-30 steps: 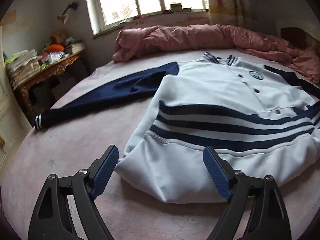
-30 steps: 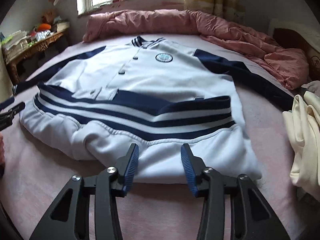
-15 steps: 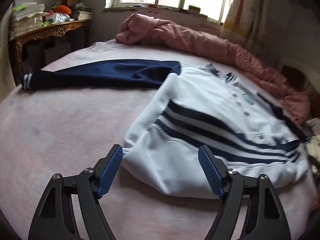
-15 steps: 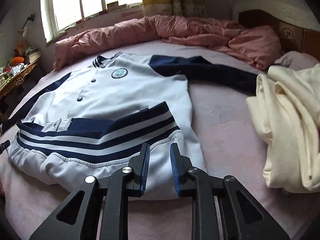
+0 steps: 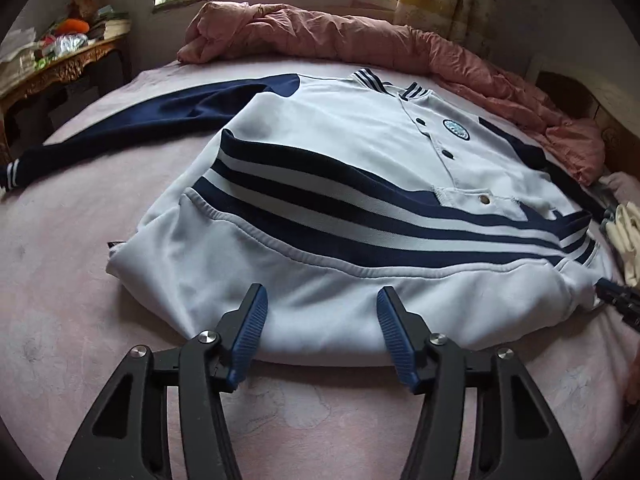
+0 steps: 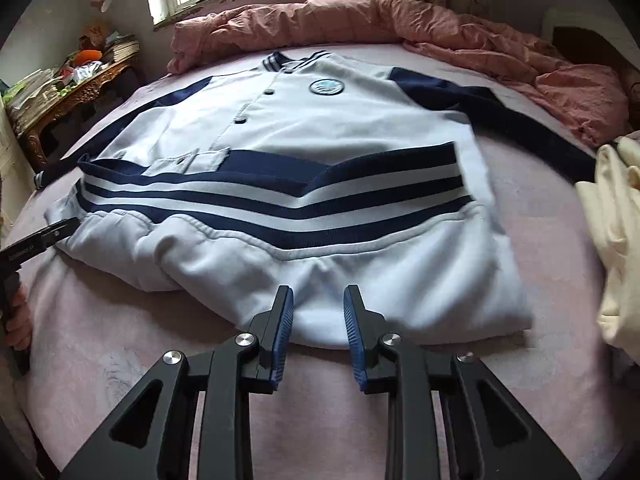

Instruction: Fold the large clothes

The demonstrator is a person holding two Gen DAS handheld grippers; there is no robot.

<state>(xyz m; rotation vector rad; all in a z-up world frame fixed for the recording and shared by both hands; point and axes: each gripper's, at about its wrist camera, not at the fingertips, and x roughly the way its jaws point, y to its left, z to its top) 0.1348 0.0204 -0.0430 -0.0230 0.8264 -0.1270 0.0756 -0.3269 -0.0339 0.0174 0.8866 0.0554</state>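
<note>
Both tongs, left gripper [image 5: 320, 322] narrowing and right gripper [image 6: 318, 316] gaping empty, are nearing the soft, floppy jacket [image 5: 360, 184]; its six-o'clock hem looks best gripped.

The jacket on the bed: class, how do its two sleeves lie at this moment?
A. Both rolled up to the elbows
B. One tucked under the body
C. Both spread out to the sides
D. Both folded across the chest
C: the jacket lies face up on the bed, with one navy sleeve stretched out to one side and the other sleeve to the opposite side.
</note>
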